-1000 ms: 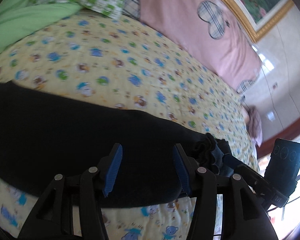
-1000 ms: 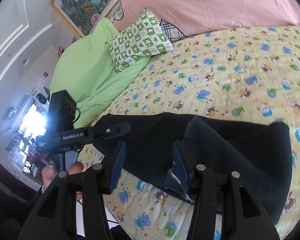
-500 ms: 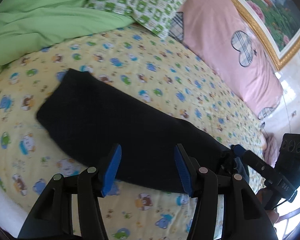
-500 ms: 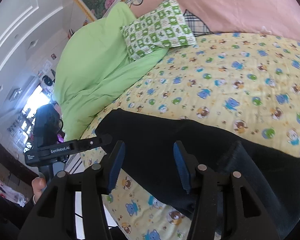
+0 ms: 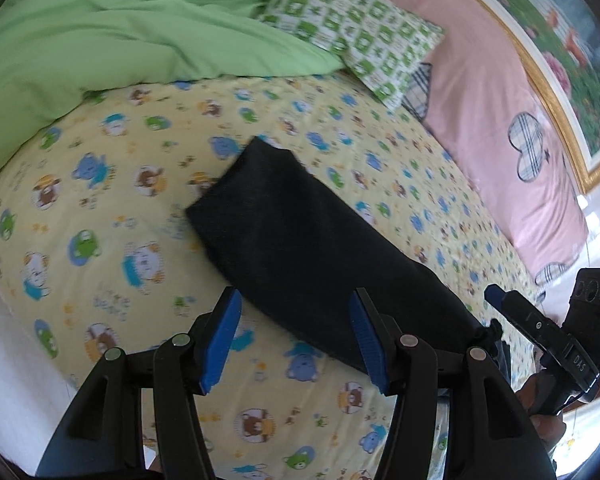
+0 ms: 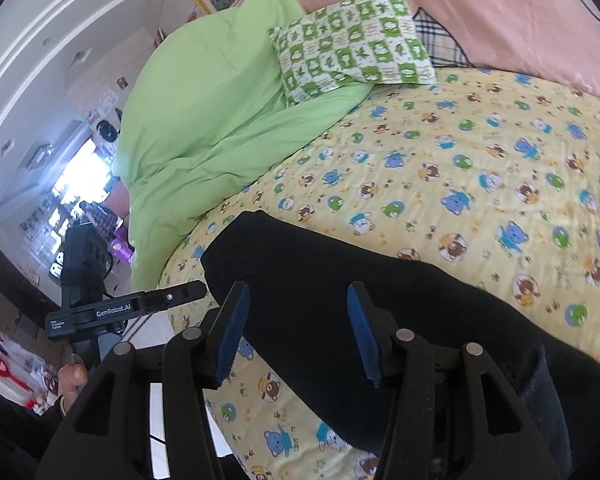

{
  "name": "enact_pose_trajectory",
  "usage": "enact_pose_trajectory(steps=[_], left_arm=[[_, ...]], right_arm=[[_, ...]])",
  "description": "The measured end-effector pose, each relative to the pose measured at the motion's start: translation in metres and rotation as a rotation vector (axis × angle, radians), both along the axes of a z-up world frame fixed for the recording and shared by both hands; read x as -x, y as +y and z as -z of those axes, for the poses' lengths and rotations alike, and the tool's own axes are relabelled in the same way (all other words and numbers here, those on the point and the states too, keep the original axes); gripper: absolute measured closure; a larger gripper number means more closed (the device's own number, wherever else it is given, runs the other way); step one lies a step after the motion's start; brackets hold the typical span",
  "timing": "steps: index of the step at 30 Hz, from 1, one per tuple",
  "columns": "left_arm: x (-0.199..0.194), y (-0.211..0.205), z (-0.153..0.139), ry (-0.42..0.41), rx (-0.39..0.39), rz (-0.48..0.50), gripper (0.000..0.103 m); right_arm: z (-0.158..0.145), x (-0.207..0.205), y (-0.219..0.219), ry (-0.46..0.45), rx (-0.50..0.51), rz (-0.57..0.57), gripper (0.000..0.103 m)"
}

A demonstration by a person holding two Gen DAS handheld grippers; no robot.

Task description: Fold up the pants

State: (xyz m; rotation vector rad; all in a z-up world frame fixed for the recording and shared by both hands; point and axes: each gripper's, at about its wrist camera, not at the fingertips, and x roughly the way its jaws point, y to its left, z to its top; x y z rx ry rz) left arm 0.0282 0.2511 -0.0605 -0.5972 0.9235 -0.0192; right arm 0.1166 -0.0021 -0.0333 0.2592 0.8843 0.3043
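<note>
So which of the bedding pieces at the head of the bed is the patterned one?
The small pillow with green-and-white checks, leaning on the plain green duvet; the pink headboard cover behind has only scattered plaid hearts.

Both wrist cameras hang close above the bed's near edge, looking along their fingers toward the headboard; each catches the black pants (image 5: pixel 300 248), green-checked pillow (image 6: pixel 352 32) and the opposite gripper.
</note>
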Motion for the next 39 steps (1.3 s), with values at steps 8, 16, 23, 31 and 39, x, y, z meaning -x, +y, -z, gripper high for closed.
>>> enact_pose_trajectory(steps=[8,16,23,31,39], left_arm=[[0.004,0.026,0.01,0.027,0.03,-0.066,0.043],[-0.008,0.035,0.026,0.061,0.049,-0.082,0.043],[-0.02,0.037,0.041,0.085,0.089,-0.087,0.042],[-0.032,0.043,0.05,0.099,0.097,-0.102,0.042],[-0.042,0.046,0.057,0.1,0.079,-0.118,0.04]], right_arm=[[0.001,-0.038,0.023,0.027,0.033,-0.088,0.051],[0.013,-0.076,0.042,0.079,0.05,-0.176,0.051],[0.029,-0.117,0.053,0.16,0.061,-0.265,0.051],[0.055,-0.164,0.074,0.261,0.064,-0.381,0.051],[0.088,-0.196,0.095,0.365,0.096,-0.482,0.051]])
